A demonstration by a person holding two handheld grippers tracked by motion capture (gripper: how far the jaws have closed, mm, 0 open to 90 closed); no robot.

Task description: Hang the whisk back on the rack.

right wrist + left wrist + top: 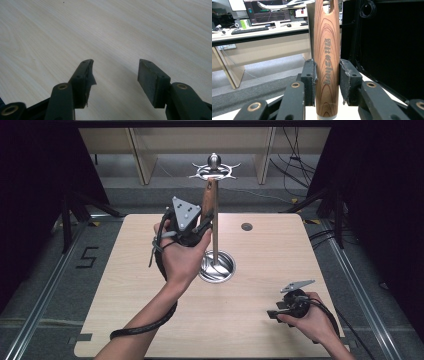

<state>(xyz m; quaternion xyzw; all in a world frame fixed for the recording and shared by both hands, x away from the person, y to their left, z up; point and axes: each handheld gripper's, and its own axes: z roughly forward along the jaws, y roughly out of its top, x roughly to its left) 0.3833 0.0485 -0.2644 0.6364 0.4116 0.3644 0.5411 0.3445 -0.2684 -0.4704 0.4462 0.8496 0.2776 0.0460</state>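
Left gripper view first: my two black pads sit either side of the wooden handle (pixel 327 62), the left pad pressed to the wood, the right one touching or a hair off it. I judge the left gripper (pixel 327 82) has the handle clamped, low on its length, with dark lettering running up the grain just above the pads. Between the jaws the handle stands upright; a slot at its top end runs out of the top of the picture, right up by the silvery hooks.

From the high view, that handle (pixel 209 197) hangs beside the metal pole (pixel 216 227) of a stand, its top up at the hook ring (pixel 214 171), and my left gripper (pixel 202 226) holds it from the near side. I can't tell whether the slot is on a hook or just off it. So the step, as I judge it, is at the hook: I want to keep the handle vertical, move slowly, and not squeeze sideways, since the pole is just beyond the jaws and the round base (pixel 217 266) could tip.

Right gripper view: jaws well apart, nothing between them, bare table (pixel 75 30) beyond. My right gripper (pixel 275 312) rests idle near the table's near edge, well apart from the stand.
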